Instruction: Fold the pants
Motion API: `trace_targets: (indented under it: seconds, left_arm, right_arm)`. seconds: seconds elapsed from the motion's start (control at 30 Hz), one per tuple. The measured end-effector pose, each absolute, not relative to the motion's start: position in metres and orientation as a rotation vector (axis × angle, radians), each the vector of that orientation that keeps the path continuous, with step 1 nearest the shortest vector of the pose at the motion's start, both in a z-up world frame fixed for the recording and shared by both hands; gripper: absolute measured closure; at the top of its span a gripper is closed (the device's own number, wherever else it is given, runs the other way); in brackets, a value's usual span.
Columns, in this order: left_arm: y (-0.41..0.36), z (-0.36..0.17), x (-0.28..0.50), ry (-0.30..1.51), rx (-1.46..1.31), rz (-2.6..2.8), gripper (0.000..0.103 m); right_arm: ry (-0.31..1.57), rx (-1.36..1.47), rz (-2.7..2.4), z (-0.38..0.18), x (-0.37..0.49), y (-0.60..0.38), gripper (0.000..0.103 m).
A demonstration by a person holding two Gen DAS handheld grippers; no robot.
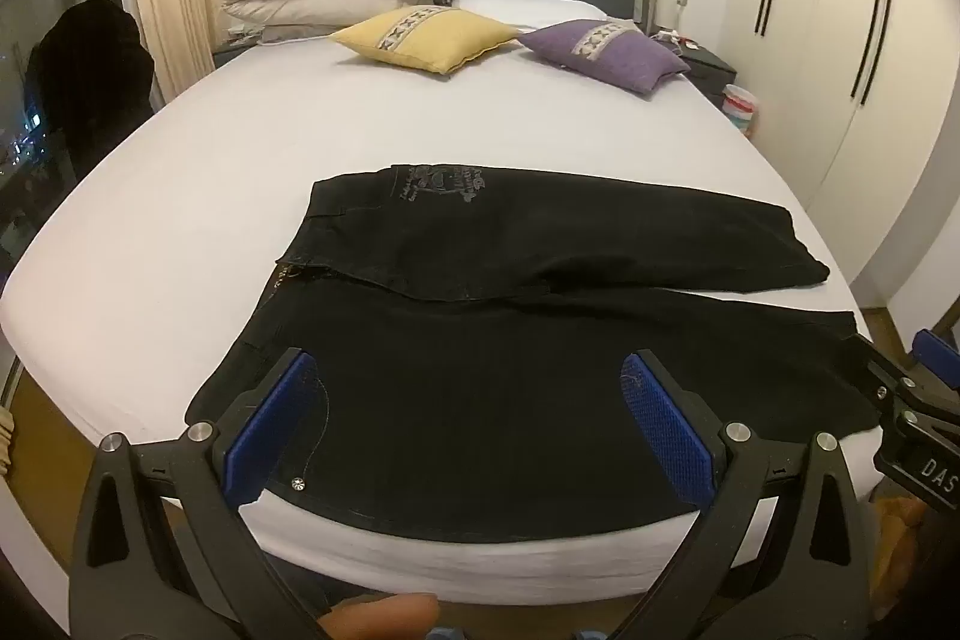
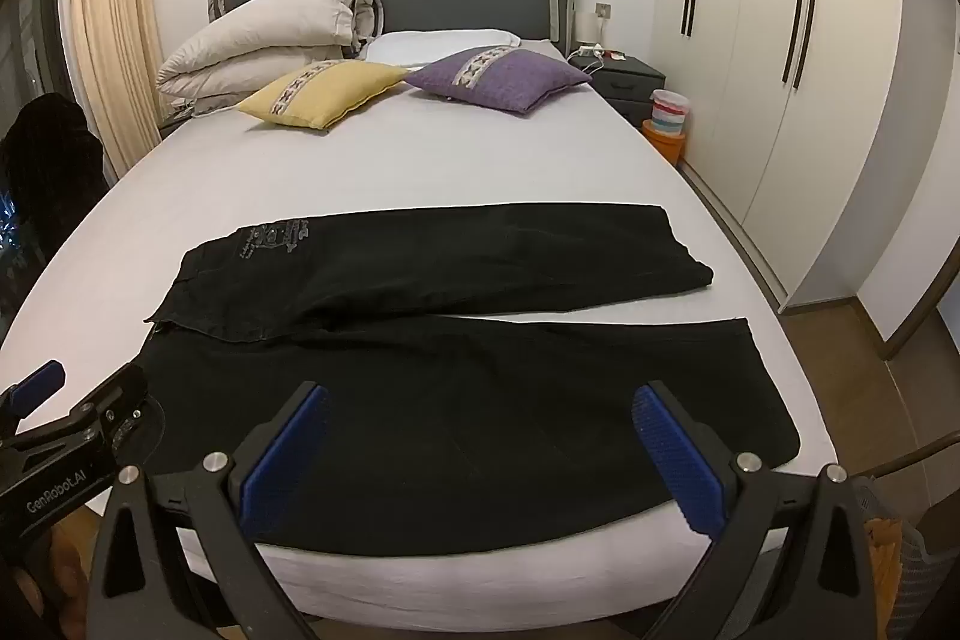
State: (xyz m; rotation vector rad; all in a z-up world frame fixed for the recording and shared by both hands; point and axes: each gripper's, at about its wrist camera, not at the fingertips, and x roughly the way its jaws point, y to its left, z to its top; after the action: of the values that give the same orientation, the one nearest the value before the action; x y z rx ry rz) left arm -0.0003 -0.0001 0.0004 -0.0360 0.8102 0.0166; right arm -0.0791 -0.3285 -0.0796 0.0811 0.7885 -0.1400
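I note the bed (image 1: pixel 180 196) carries black pants (image 1: pixel 540 340) spread flat near its foot edge, legs running rightward. My left hand-held gripper (image 1: pixel 468 424) and right hand-held gripper (image 2: pixel 480 454) hover above, both released, grasping nothing.

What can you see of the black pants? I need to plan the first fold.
The black pants lie flat and unfolded across the near end of the white bed, waist toward the left, legs running right. The fabric looks like heavy dark denim, with a faint grey print near the waistband on the far side and a small metal rivet near the front edge. The two legs spread slightly apart toward the hems. The near leg reaches the mattress edge. Only the bed touches them, as far as the views show.
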Motion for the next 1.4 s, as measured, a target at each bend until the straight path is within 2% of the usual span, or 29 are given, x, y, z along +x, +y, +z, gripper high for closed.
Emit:
trace_targets:
  seconds: [1.4]
  left_arm:
    - [-0.003,-0.021,-0.002,0.827,0.026,0.033,0.0]
  right_arm:
    - [0.814,0.064,-0.14,-0.088,-0.078,-0.322,0.0]
